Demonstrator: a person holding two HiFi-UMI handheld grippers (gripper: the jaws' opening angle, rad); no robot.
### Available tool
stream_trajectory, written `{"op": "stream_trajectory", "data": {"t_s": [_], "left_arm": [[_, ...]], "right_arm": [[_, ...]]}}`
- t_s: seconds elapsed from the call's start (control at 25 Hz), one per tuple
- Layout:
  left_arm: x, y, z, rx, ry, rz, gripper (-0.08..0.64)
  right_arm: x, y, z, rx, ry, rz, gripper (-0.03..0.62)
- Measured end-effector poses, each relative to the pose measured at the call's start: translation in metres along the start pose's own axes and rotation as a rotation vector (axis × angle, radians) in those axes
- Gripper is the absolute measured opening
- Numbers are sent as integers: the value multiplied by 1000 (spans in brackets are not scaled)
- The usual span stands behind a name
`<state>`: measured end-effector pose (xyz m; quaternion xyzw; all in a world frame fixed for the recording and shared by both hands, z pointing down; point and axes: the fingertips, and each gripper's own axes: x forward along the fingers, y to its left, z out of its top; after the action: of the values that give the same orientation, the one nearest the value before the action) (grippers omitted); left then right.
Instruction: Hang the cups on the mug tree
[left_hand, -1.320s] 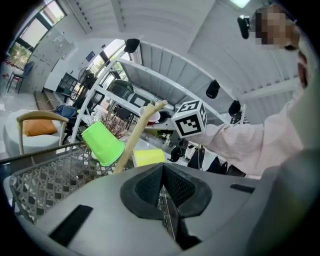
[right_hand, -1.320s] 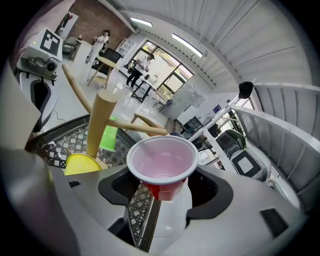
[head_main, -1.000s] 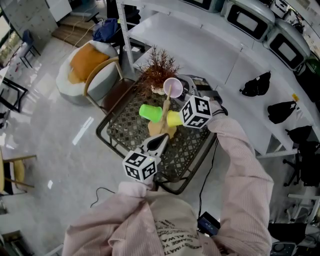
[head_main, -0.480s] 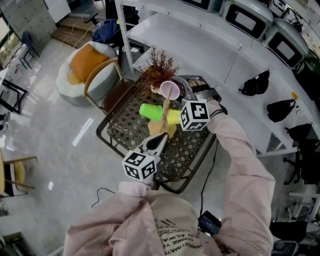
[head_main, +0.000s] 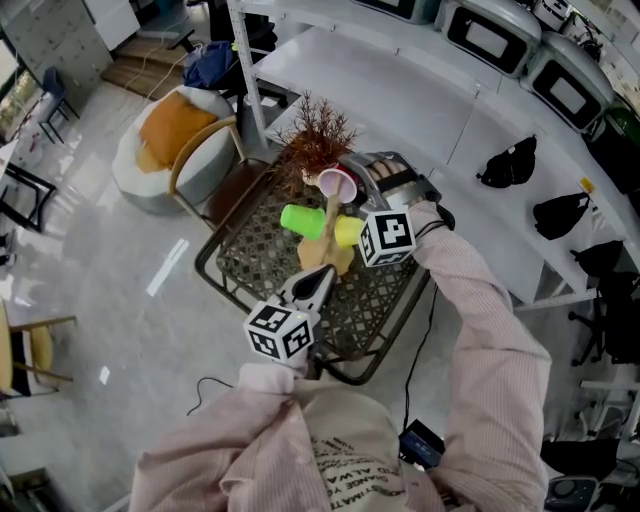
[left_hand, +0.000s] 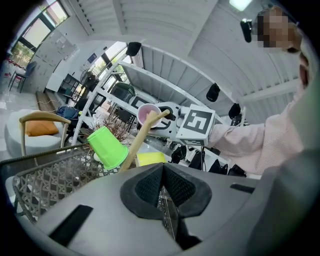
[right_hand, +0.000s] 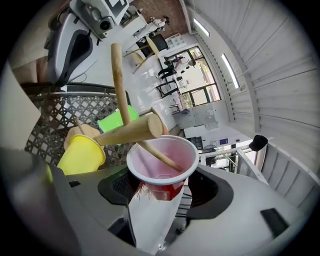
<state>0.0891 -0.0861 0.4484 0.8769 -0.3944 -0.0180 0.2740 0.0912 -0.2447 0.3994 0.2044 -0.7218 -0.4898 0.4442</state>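
R tool (right_hand: 163, 190) holds pink cup (right_hand: 163, 176) at tree (head_main: 328, 245) peg (right_hand: 159, 156), upper ctr of head view.
R tool clamped on pink cup, peg tip inside cup; L tool (left_hand: 163, 185) jaws together, empty; green cup (head_main: 300, 221), yellow cup (head_main: 348, 234) on tree.

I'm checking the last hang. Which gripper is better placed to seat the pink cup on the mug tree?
Right. The right gripper holds the pink cup, with a peg of the mug tree inside it. The left gripper is shut and empty.
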Motion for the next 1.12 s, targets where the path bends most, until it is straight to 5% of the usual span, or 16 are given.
{"op": "stream_trajectory", "data": {"t_s": [0.64, 1.12], "left_arm": [[-12, -1, 0, -13, -11, 8, -2], [-16, -1, -5, -22, -6, 5, -2]], "right_arm": [[-3, 16, 12, -131, 5, -26, 295], [-5, 22, 14, -127, 11, -28, 295]]}}
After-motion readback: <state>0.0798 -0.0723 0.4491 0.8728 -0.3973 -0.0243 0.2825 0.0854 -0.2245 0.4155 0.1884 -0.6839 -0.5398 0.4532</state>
